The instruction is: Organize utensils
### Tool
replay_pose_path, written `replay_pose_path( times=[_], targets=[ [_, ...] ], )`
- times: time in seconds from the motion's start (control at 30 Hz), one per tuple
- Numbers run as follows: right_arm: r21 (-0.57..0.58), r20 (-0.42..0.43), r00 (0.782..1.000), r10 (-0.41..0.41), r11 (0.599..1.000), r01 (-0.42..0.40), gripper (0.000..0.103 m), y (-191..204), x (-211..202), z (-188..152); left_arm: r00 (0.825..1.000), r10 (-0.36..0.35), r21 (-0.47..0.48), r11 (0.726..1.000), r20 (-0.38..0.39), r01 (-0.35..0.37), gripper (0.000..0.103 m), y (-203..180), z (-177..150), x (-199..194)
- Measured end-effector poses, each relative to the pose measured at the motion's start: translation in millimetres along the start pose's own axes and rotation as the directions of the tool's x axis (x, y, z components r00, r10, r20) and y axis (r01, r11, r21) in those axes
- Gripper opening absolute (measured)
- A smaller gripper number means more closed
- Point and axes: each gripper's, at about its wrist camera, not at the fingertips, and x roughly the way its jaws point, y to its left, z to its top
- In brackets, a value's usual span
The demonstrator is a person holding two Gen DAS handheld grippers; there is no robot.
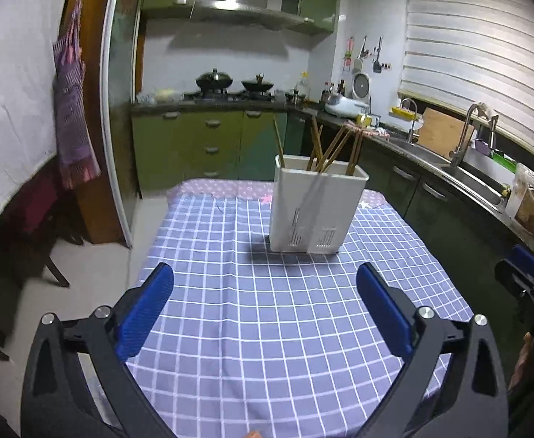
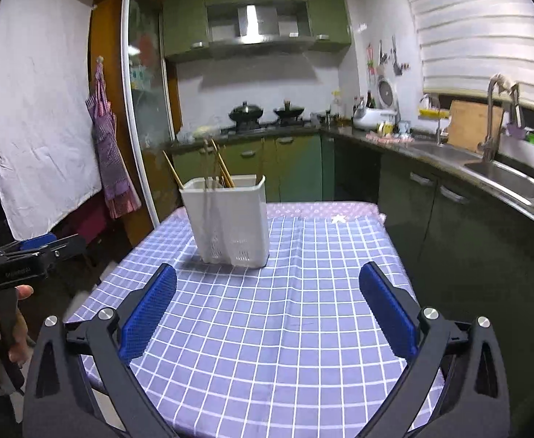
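A white plastic utensil holder (image 1: 316,208) stands upright on the blue checked tablecloth (image 1: 267,328), past the table's middle. Several wooden chopsticks (image 1: 331,149) lean in it. The holder also shows in the right wrist view (image 2: 230,222), with its chopsticks (image 2: 219,168). My left gripper (image 1: 265,284) is open and empty, held above the near half of the table. My right gripper (image 2: 267,284) is open and empty, also short of the holder. The left gripper appears at the left edge of the right wrist view (image 2: 29,255).
A kitchen counter with a sink (image 1: 468,179) and tap runs along the right side. A stove with two woks (image 1: 234,82) is at the back. An apron (image 1: 71,109) hangs on the wall at left. The table's left edge drops to the floor.
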Motion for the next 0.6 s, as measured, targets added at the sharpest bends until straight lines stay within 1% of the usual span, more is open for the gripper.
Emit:
replay_pose_path(
  times=[0.1, 0.23, 0.27, 0.43, 0.6],
  targets=[
    [-0.004, 0.037, 0.999, -0.006, 1.000, 0.006, 0.099, 5, -37, -2, 1.000, 0.003, 0.021, 1.000, 0.028, -0.003, 0.096, -6, 0, -31],
    [-0.026, 0.072, 0.997, -0.012, 1.000, 0.014, 0.099, 11, -70, 0, 0.999, -0.009, 0.024, 1.000, 0.052, 0.008, 0.096, -9, -2, -64],
    [-0.036, 0.075, 0.997, -0.016, 0.999, 0.019, 0.099, 12, -75, 2, 0.998, -0.001, 0.021, 1.000, 0.059, -0.001, 0.096, -9, -2, -69],
    [-0.022, 0.088, 0.996, -0.004, 1.000, 0.006, 0.099, 10, -90, 4, 0.997, 0.020, -0.003, 1.000, 0.069, -0.019, 0.096, -5, -7, -80],
    [-0.018, 0.075, 0.997, -0.011, 1.000, 0.013, 0.099, 11, -88, 5, 0.999, 0.019, 0.001, 1.000, 0.050, -0.019, 0.096, -4, -10, -73]
  ],
)
